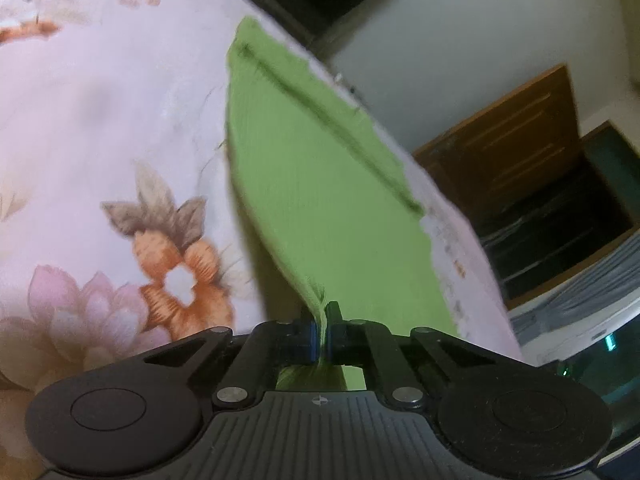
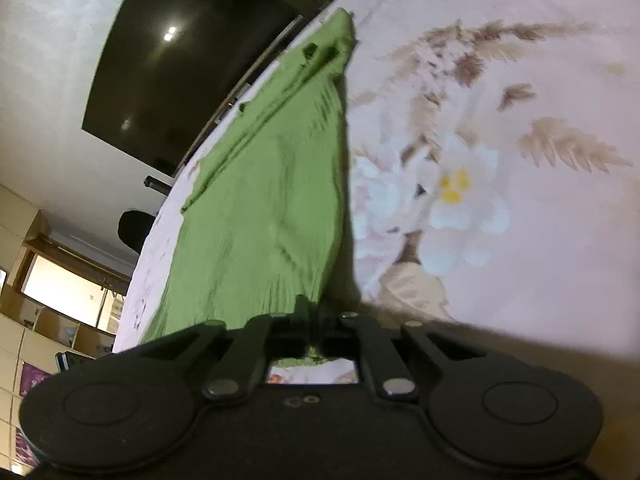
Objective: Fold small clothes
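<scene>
Lying spread on a floral bedsheet (image 1: 100, 128), a green garment (image 1: 304, 184) stretches away from both cameras toward the far edge of the bed. Ribbed knit, light green; a darker seam or fold line runs along its far side in the left wrist view.

Left gripper (image 1: 323, 336): jaws together, clamped on a bunched near corner of the green garment. The cloth rises in a narrow pinch between the blue pads and fans out wider beyond them. A little green shows below the jaws through the gap in the frame.

Right gripper (image 2: 314, 334): jaws closed on the other near corner of the same garment (image 2: 272, 208). Fabric funnels down to a point at the pinch, with some green visible just behind the fingers. Picture soft here; pads themselves hard to make out, dark against dark.

Sheet pattern: orange and pink blooms beside the garment in the left view; white flowers with yellow centres and brown feathery sprays (image 2: 460, 184) in the right view. The garment's shadow falls on the sheet along its right edge.

Surroundings: a dark wooden door (image 1: 516, 160) and pale wall beyond the bed in the left view; a large dark screen (image 2: 188, 64) on the wall and a lit window (image 2: 64, 292) low at left in the right view.
</scene>
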{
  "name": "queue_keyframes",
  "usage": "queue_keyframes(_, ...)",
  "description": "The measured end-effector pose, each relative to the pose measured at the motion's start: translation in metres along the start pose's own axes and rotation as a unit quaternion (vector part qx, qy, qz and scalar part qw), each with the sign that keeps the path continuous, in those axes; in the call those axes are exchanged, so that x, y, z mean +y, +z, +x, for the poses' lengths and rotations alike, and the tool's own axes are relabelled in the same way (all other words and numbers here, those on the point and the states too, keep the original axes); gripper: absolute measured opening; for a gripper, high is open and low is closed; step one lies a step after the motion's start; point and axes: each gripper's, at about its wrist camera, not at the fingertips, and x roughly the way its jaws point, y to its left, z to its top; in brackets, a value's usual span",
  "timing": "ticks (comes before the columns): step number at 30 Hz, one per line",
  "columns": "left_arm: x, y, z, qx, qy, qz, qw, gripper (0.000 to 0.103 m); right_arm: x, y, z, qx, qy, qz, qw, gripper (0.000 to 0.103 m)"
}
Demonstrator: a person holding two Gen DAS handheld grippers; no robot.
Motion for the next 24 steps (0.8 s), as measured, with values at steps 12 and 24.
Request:
queue_keyframes(12,0.025,-0.007,-0.008,-0.01,0.037,-0.021,0.999,0.003,-0.008,-0.009,-0.007,-0.019,-0.022,0.022,0.999,0.004)
queue_keyframes(24,-0.012,0.04,-0.027,-0.066,0.0,0.008,0.9978,0.003,0.033,0.027,-0.024,-0.07,-0.008,-0.03,0.997,0.004)
